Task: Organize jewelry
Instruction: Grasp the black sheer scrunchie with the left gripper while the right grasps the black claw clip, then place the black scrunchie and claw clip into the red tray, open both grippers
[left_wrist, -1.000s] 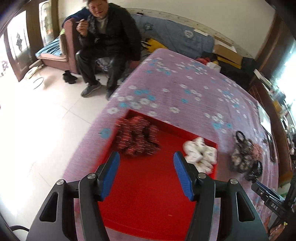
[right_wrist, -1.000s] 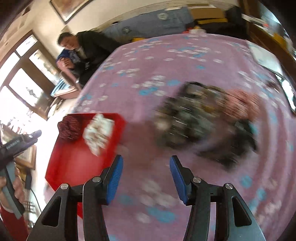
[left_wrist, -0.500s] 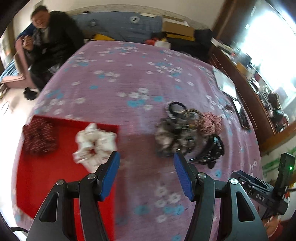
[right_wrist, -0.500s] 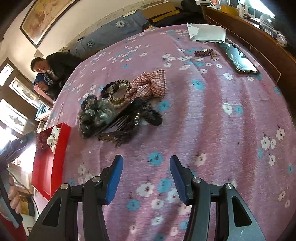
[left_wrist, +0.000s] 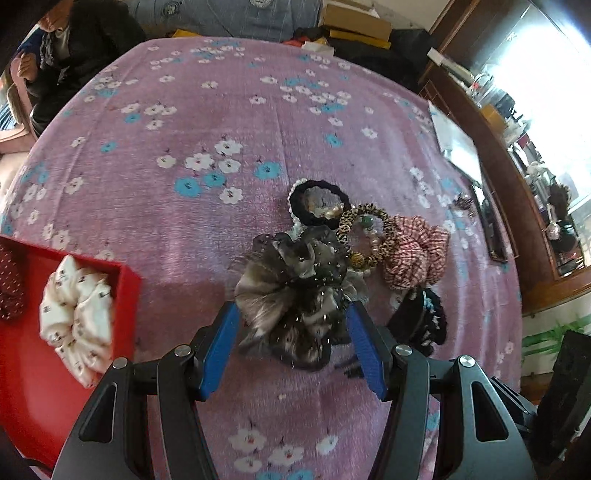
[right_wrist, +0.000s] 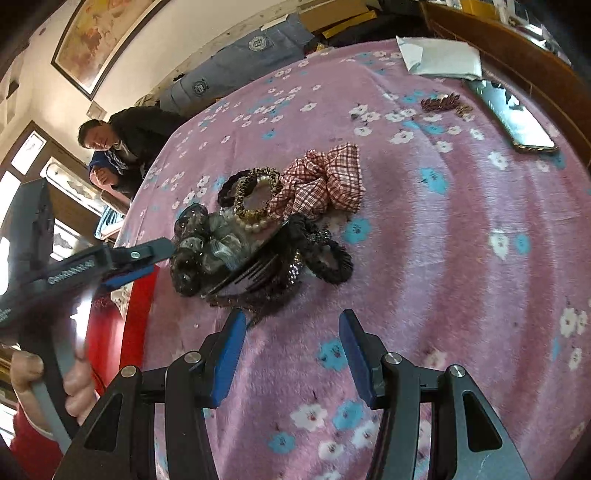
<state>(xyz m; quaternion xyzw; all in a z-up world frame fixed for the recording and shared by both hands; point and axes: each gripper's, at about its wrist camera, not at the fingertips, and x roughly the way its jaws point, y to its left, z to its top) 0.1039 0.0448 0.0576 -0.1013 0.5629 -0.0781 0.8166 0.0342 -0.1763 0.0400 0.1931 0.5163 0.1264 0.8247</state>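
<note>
A pile of hair accessories lies on the pink flowered cloth. My left gripper (left_wrist: 291, 332) is open, its blue fingers on either side of a grey-black sheer scrunchie (left_wrist: 291, 291), which also shows in the right wrist view (right_wrist: 203, 251). Behind it lie a black ring (left_wrist: 319, 203), a leopard-print band (left_wrist: 365, 232), a red plaid scrunchie (left_wrist: 413, 254) and a black comb clip (left_wrist: 421, 317). A red tray (left_wrist: 129, 280) at the left holds a white scrunchie (left_wrist: 77, 317) and a dark red one (left_wrist: 11, 280). My right gripper (right_wrist: 291, 350) is open and empty, just short of the pile.
A phone (right_wrist: 513, 114) and white paper (right_wrist: 439, 55) lie at the far right of the table, with a small brown clip (right_wrist: 443, 103) nearby. A seated person (right_wrist: 122, 144) is beyond the table's far left edge. A wooden cabinet (left_wrist: 517, 206) runs along the right.
My left gripper has swung right from over the red tray and closed in on the pile, now straddling the grey-black scrunchie. My right gripper has come nearer to the pile.
</note>
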